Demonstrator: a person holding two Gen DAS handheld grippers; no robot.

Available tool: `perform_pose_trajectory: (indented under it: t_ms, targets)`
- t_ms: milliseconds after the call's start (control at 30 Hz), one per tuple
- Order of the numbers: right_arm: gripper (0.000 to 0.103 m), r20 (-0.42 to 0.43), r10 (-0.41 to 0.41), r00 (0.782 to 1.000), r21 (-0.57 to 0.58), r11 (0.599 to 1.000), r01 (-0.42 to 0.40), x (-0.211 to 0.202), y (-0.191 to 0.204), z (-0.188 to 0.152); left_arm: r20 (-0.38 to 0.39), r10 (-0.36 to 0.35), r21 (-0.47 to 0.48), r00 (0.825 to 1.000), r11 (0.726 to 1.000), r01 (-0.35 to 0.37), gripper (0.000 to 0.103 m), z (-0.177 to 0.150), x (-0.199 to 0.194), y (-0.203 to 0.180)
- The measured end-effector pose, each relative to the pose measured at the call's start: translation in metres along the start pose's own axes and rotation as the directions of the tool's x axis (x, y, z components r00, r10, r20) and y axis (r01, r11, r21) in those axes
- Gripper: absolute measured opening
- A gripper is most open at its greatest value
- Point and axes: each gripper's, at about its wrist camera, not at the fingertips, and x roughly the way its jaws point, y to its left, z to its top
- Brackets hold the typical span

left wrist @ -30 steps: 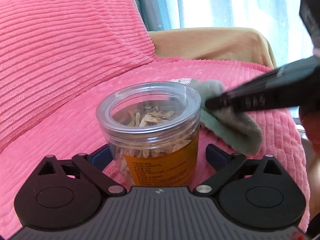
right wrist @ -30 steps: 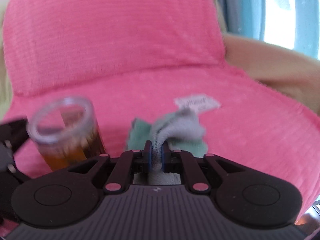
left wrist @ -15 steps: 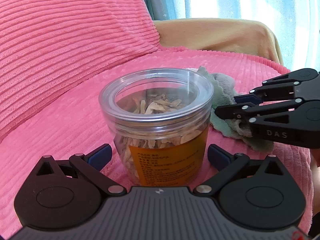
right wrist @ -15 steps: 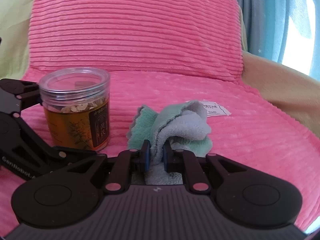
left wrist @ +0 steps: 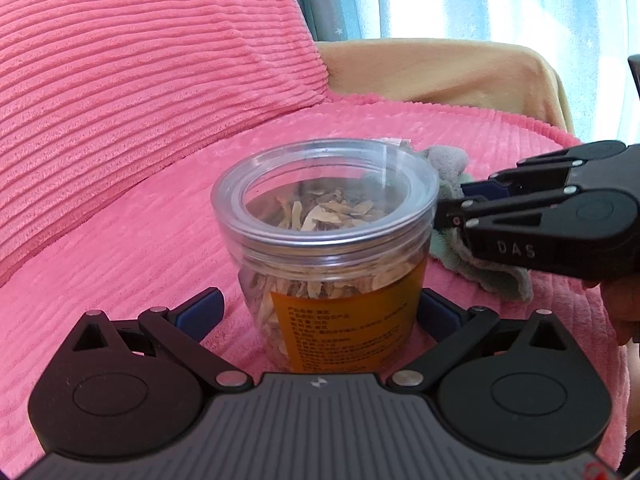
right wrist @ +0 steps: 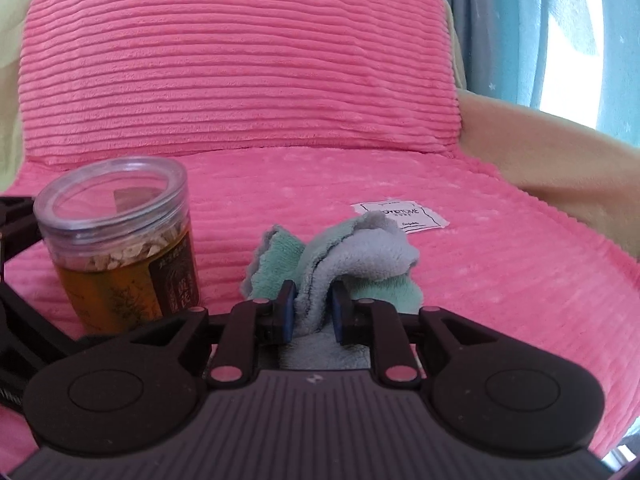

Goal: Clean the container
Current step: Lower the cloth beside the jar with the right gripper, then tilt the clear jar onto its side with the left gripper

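Jar stands upright, mouth up, between left claw fingers

I think I am in a home, in a living room. I see a soft chair with a fuzzy pink cover, a pink cushion, and blue curtains by a bright window.

Both grippers are black with blue-padded jaws, silver rivets, ribbed grey housings, one apparently marked "DAS".
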Motion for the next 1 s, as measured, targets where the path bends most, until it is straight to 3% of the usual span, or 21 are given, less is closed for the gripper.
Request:
perform_pose_trajectory:
  t_ms: [67, 167, 267, 567, 767, 867, 1000]
  targets:
    - [0.015, 0.001, 0.010, 1.000, -0.006, 1.000, -0.010, -0.004, -0.002, -0.003, 0.010, -0.012, 0.009, 1.000, 1.000, 0.012, 0.100, 0.000, -0.003, 0.000]
    - [0.015, -0.009, 0.015, 1.000, -0.014, 1.000, -0.016, -0.006, -0.003, -0.002, 0.020, -0.026, 0.026, 0.999, 0.999, 0.026, 0.088, -0.001, -0.008, -0.001]
    - [0.013, -0.016, 0.020, 1.000, 0.001, 1.000, -0.020, -0.008, -0.005, 0.002, 0.020, -0.026, 0.040, 0.999, 0.999, 0.025, 0.086, -0.002, -0.012, -0.003]
    - [0.008, 0.022, 0.073, 0.997, 0.207, 0.975, -0.076, -0.029, -0.025, 0.016, -0.134, -0.041, 0.151, 0.990, 0.987, 0.062, 0.086, 0.018, -0.057, 0.004]
    - [0.008, 0.011, 0.073, 0.997, 0.296, 0.952, -0.073, -0.025, -0.037, 0.015, -0.070, -0.033, 0.152, 0.997, 0.987, 0.044, 0.085, 0.030, -0.049, -0.008]
    - [0.008, -0.027, 0.091, 0.995, 0.294, 0.952, -0.079, -0.015, -0.037, 0.012, -0.063, 0.014, 0.193, 0.998, 0.981, -0.002, 0.085, 0.028, -0.042, -0.015]
    - [0.010, -0.051, 0.091, 0.994, 0.237, 0.969, -0.077, -0.010, -0.030, 0.010, -0.021, 0.021, 0.172, 1.000, 0.985, -0.017, 0.088, 0.019, -0.044, -0.011]
